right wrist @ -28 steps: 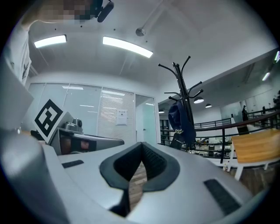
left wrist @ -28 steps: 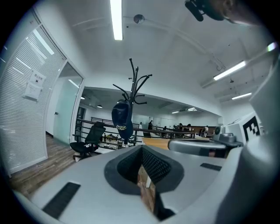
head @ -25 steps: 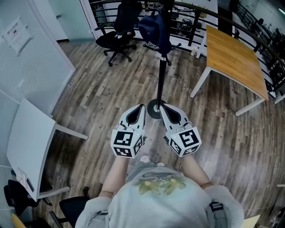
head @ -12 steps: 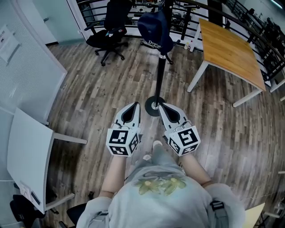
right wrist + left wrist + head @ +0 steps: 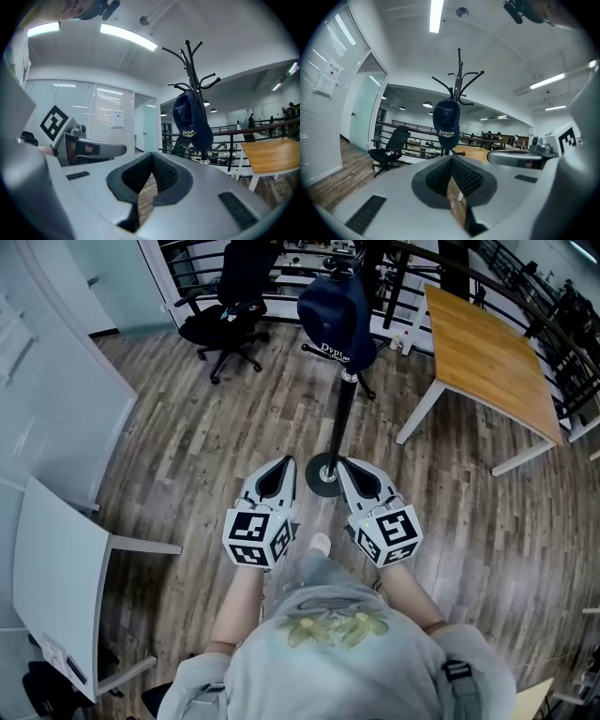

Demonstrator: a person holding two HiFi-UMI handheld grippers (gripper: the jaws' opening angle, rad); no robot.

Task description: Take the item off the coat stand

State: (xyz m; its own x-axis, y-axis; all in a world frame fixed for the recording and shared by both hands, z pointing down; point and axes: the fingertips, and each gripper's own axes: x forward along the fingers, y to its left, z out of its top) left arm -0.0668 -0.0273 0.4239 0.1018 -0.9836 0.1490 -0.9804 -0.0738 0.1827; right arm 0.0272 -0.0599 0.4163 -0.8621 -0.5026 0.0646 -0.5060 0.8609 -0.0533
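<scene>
Compared with half a second ago, the head view is showing the dark cap (image 5: 339, 320) slightly further right and lower, and the pole of the coat stand (image 5: 343, 418) is slanting more steeply towards its round base (image 5: 323, 474). The left gripper (image 5: 283, 465) and right gripper (image 5: 345, 468) are keeping their places either side of that base, apart from the cap. The wooden table (image 5: 487, 352) and the black office chair (image 5: 230, 320) are shifting only a little. One shoe tip (image 5: 319, 543) is showing below the grippers where two showed before. From above, the cap and the dark railing are hiding the stand's hooks, and the marker cubes are covering the person's hands. The hooks are showing in both gripper views, yet which one is carrying the cap cannot be told. The cap is hanging high on the stand, just under the hooks and against the pole. It is navy, rounded like a baseball cap, with white lettering along its lower edge; the smaller line beneath is too fine to read. Both pairs of jaws are resting pressed together, pads meeting, with nothing caught between them and only wood floor showing behind.
</scene>
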